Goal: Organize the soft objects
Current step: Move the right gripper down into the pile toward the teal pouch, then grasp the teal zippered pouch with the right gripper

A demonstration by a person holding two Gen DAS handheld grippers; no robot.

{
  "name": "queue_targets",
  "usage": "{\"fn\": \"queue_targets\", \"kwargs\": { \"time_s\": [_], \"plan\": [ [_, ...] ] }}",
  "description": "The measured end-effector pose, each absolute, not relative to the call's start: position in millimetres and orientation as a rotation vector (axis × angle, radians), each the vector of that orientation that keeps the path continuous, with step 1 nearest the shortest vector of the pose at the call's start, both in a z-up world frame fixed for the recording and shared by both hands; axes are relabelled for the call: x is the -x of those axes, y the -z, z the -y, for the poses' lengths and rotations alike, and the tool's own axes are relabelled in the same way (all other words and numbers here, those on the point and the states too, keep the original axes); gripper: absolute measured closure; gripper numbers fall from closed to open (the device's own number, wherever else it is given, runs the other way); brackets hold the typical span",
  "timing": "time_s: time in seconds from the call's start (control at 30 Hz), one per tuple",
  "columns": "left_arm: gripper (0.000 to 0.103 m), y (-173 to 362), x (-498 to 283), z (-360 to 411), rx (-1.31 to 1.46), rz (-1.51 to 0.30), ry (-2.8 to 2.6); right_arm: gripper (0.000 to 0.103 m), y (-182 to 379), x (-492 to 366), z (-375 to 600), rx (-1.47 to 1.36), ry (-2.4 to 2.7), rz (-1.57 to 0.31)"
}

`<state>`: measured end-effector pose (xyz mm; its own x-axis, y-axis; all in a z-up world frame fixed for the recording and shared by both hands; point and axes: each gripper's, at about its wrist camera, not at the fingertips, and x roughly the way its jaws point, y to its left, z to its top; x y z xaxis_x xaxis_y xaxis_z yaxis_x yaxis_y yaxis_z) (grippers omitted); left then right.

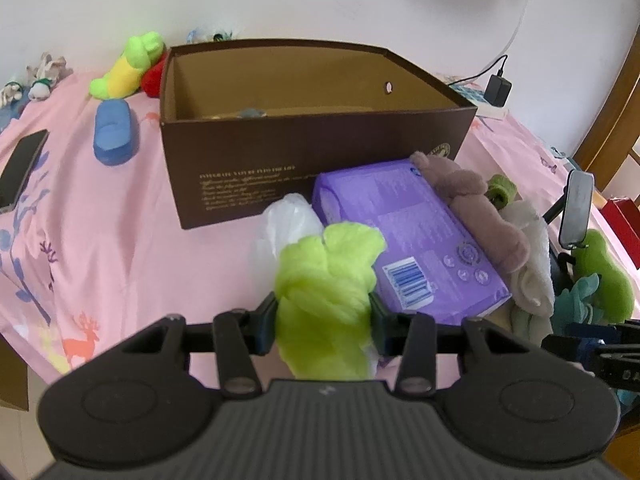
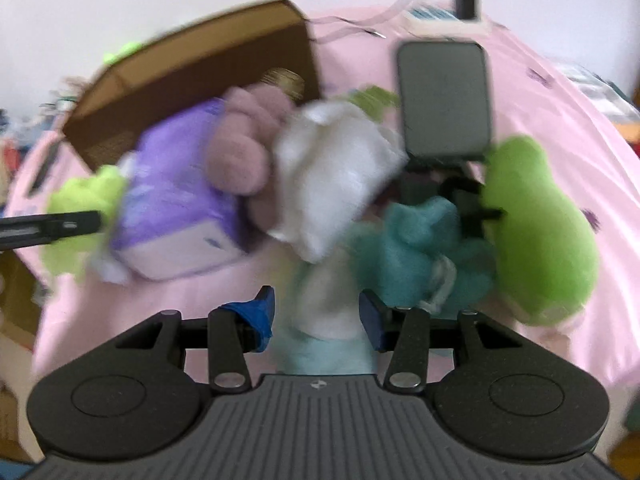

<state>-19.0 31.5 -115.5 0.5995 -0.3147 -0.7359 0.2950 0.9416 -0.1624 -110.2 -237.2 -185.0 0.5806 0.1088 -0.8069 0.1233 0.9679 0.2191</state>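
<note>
**Lime plush in my left grip, box open just ahead**

My left gripper (image 1: 324, 316) is clenched on the lime plush (image 1: 326, 276); both pads press into its sides and the fabric bulges above and below them. It is soft and light, so it squashes rather than resists. I judge the hold safest across the thick middle, as now, since a loose limb would stretch and slip out.

My right gripper (image 2: 316, 312) straddles a pale cloth (image 2: 328, 312) lying between its fingers. That view is blurred, and I cannot tell whether the pads press on it or merely stand beside it.

The brown box (image 1: 312, 160) stands open on the pink sheet (image 1: 100, 240), ahead of the left gripper and nearly empty, with only something small and bluish on its floor. Its near wall is tall and stiff, so I judge the plush must go up and over that rim.

Room is tight on the right. A purple pack (image 1: 412, 240) leans against the box, touching the mauve plush (image 1: 472, 208) and white plush (image 1: 528, 248). A phone on a stand (image 2: 444, 100) rises just behind the pile, beside a green plush (image 2: 540, 232) and teal plush (image 2: 416, 240); a careless swing could topple it. The sheet to the left of the box is open, apart from a blue toy (image 1: 114, 132) and another phone (image 1: 22, 168) near the edge.
</note>
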Motion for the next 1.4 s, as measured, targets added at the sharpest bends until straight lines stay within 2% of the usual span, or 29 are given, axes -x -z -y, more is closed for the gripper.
{"fn": "queue_targets", "kwargs": {
  "time_s": [0.13, 0.3, 0.5, 0.63, 0.7, 0.77, 1.2, 1.4],
  "plan": [
    [0.059, 116, 19, -30, 0.023, -0.857, 0.362, 0.072, 197, 106, 243, -0.343, -0.004, -1.008],
    [0.059, 117, 18, -32, 0.029, -0.860, 0.356, 0.070, 196, 100, 235, -0.355, -0.036, -0.985],
    [0.059, 115, 21, -33, 0.031, -0.856, 0.351, 0.070, 196, 91, 216, -0.206, -0.014, -0.973],
    [0.059, 114, 21, -33, 0.029, -0.852, 0.350, 0.084, 196, 95, 224, -0.216, -0.012, -0.960],
    [0.059, 113, 21, -35, 0.035, -0.847, 0.356, 0.097, 196, 97, 232, -0.251, -0.007, -0.965],
    [0.059, 110, 22, -37, 0.039, -0.841, 0.360, 0.103, 195, 98, 240, -0.287, -0.013, -0.969],
    [0.060, 105, 20, -35, 0.035, -0.833, 0.380, 0.103, 181, 107, 243, -0.450, -0.240, -1.006],
    [0.060, 107, 20, -33, 0.032, -0.839, 0.378, 0.103, 170, 112, 225, -0.333, -0.301, -0.931]
  ]
}}
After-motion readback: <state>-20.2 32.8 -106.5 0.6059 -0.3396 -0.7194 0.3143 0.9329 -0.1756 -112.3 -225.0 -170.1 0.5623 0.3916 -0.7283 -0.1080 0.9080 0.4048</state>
